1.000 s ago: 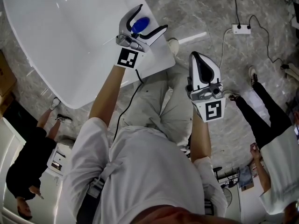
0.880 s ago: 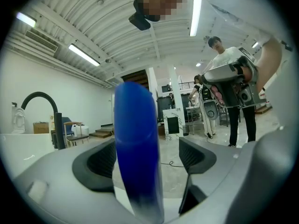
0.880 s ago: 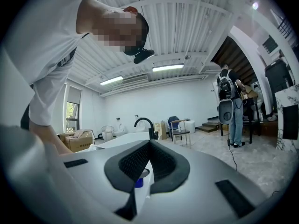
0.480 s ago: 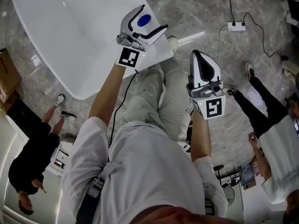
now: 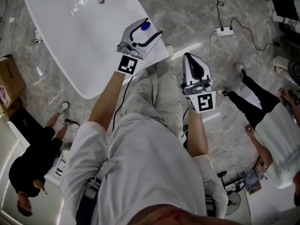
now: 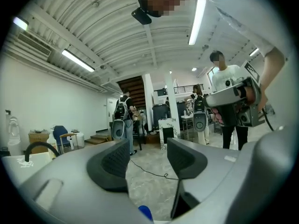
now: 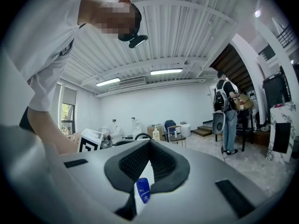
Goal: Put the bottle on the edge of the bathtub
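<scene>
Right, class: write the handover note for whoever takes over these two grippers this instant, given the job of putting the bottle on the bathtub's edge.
Left gripper: open, with nothing between its jaws, which have just been closing partway. It hangs above the bottle, not touching it.
Right gripper: shut and empty, beside the tub over the floor.
Bottle: blue, standing upright on the white edge of the bathtub, near its corner.
Done: the bottle is placed and let go.
Left: apparently nothing except keeping both grippers clear of the bottle.
</scene>
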### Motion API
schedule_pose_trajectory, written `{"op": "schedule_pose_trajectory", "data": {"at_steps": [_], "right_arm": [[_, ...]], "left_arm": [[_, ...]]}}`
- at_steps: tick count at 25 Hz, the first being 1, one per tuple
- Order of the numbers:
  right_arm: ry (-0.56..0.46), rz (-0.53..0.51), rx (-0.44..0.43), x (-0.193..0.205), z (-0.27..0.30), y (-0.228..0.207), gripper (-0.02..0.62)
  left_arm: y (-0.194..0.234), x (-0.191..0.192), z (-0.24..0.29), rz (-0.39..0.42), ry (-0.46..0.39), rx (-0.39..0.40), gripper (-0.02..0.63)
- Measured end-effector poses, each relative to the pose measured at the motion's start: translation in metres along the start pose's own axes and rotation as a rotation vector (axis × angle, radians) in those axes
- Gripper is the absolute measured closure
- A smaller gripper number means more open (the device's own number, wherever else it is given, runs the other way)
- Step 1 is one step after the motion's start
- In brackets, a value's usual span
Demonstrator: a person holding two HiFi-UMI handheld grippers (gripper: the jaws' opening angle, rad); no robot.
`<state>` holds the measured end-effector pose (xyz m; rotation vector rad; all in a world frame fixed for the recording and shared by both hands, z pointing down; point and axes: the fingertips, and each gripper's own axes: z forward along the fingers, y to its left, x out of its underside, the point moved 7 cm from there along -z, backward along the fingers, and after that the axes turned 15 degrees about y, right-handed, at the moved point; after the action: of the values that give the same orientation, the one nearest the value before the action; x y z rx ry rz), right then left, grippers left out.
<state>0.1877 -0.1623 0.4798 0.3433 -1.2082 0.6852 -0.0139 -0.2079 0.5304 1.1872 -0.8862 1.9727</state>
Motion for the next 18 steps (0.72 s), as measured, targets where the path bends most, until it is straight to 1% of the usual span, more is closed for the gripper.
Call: {"op": "schedule_pose_trajectory", "data": {"at_steps": [5,11,15,18], "right_arm": [[-0.014,-0.020,0.011,-0.038,-0.021,0.014,0.595],[-0.034,-0.039,0.014,-0.077,-0.045,0.041,0.594],[-0.021,-0.053,0.016,-0.097,-0.060,0.058,0.595],[-0.031,-0.072,0.019,-0.110,-0.069,0.071,0.594]], "left_arm": [[-0.004,-0.047,-0.033,0.004,-0.025,0.013,0.396],[-0.009,-0.091,-0.078,0.005,-0.048,0.019,0.441],[-0.013,-0.114,-0.108,0.004,-0.062,0.015,0.494],[-0.018,-0.128,-0.129,0.004,-0.077,0.008,0.540]]}}
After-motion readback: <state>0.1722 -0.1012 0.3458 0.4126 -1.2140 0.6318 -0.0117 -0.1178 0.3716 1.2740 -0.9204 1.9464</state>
